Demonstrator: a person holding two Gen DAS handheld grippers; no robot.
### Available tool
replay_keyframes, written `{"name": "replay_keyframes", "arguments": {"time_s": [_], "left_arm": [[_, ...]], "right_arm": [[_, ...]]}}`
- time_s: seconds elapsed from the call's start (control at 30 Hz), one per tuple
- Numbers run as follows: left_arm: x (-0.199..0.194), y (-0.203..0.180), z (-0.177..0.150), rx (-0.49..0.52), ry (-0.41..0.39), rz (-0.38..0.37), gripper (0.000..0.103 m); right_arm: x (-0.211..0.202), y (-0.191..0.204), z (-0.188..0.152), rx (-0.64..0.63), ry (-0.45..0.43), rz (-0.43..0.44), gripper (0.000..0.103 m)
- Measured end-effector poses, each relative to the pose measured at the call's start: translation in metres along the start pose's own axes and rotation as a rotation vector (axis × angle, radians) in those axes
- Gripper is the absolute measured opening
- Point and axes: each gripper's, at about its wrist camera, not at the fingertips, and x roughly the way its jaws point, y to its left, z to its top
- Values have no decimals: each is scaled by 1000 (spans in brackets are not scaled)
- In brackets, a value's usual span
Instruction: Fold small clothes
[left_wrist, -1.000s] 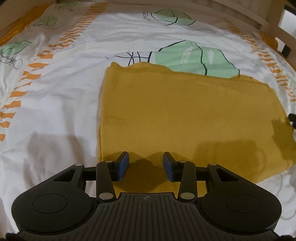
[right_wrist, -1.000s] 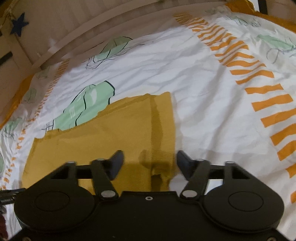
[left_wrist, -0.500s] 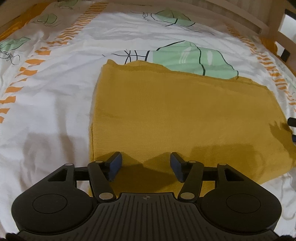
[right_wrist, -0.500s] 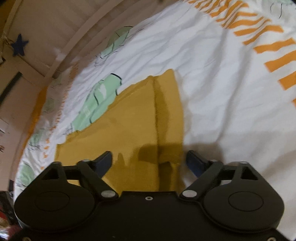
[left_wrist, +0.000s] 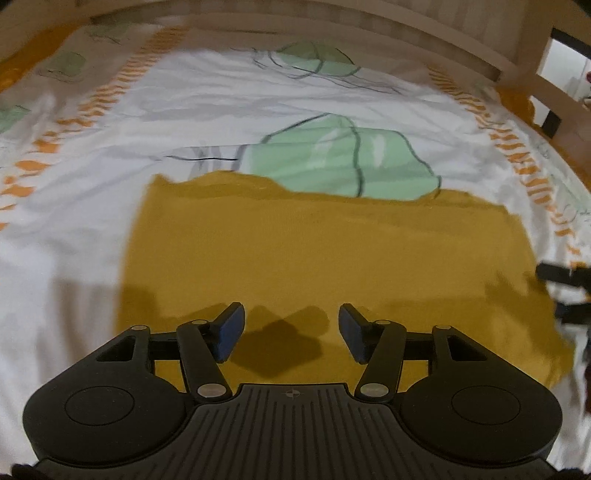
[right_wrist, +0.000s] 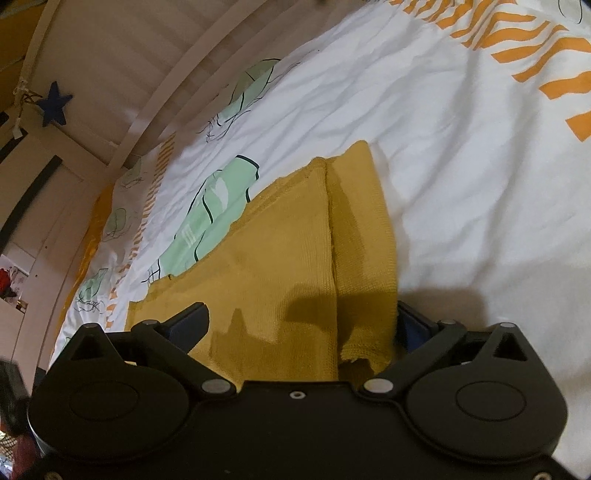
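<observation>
A mustard yellow knit garment (left_wrist: 317, 258) lies flat on the white printed bedsheet (left_wrist: 74, 229), folded into a rough rectangle. My left gripper (left_wrist: 291, 332) is open and empty, its blue pads just above the garment's near edge. In the right wrist view the garment (right_wrist: 288, 266) shows a folded-over strip along its right edge. My right gripper (right_wrist: 299, 325) is open wide, its jaws straddling the garment's near right corner; the right pad is partly hidden behind the cloth. The right gripper also shows at the far right of the left wrist view (left_wrist: 565, 291).
The sheet (right_wrist: 461, 166) has green leaf prints and orange dashed stripes. A wooden bed rail (left_wrist: 406, 33) runs along the far side. A white slatted rail (right_wrist: 140, 92) with a blue star (right_wrist: 53, 105) stands at the left in the right wrist view.
My left gripper has opened wider and shifted slightly right. My right gripper has opened wider, tilted and dropped closer, so its jaws now straddle the garment's right corner.
</observation>
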Motion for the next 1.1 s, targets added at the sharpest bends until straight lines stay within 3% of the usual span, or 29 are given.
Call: {"name": "replay_keyframes", "arguments": {"time_s": [0.2,0.43,0.63,0.87,1.1], "left_arm": [[41,-23,24,-11,18,31,55],[62,-37,24,54,2,95,57],[45,-40,17,48,20,90,56],[15,-51,-28,93,33,72,57],[-7,-26,-32,42,37,44,56]], "right_arm": [[0,0,0,1,2,-1,103],[0,-2,0,6,3,7,103],[-2,-6,1,24,5,25,103],[-6,-10,2,34,5,58,103],[-7,-10,3,33,5,79,103]]}}
